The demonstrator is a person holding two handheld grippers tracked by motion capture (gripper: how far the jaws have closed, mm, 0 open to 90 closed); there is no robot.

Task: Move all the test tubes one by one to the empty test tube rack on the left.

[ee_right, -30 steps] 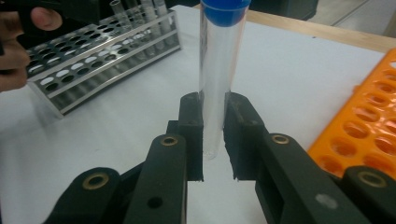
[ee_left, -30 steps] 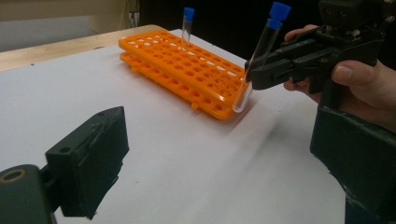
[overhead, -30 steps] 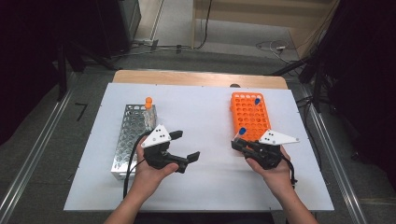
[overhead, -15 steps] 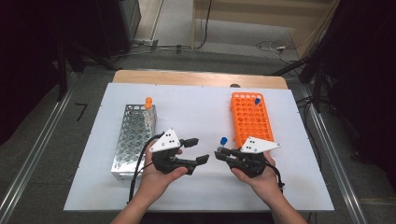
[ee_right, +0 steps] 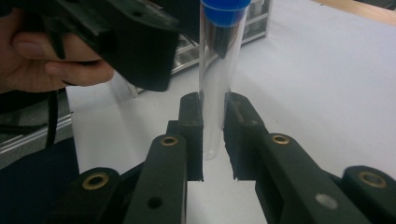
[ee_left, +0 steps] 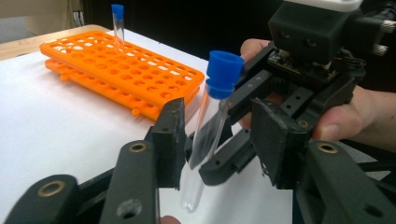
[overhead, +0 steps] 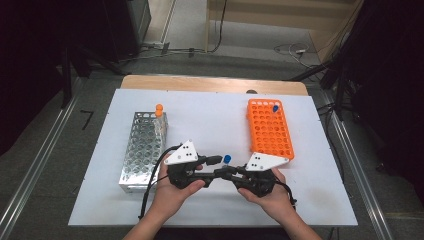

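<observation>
Handover of a blue-capped test tube [ee_left: 211, 116] is shown at mid-table, between the metal rack [overhead: 142, 150] and the orange rack [overhead: 270, 129]: since the earlier frames the right gripper [ee_right: 212, 122] has been brought across, its jaws clamped on the tube's lower part. The left gripper [ee_left: 215, 140] jaws have just been closing around the tube, yet a gap remains visible on one side, so transfer is judged incomplete. Contact at the other pad is hard to make out.

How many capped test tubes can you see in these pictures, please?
3. One blue-capped tube is held between the two grippers; another blue-capped tube stands in the orange rack; an orange-capped tube stands in the metal rack. Others may be hidden.
</observation>
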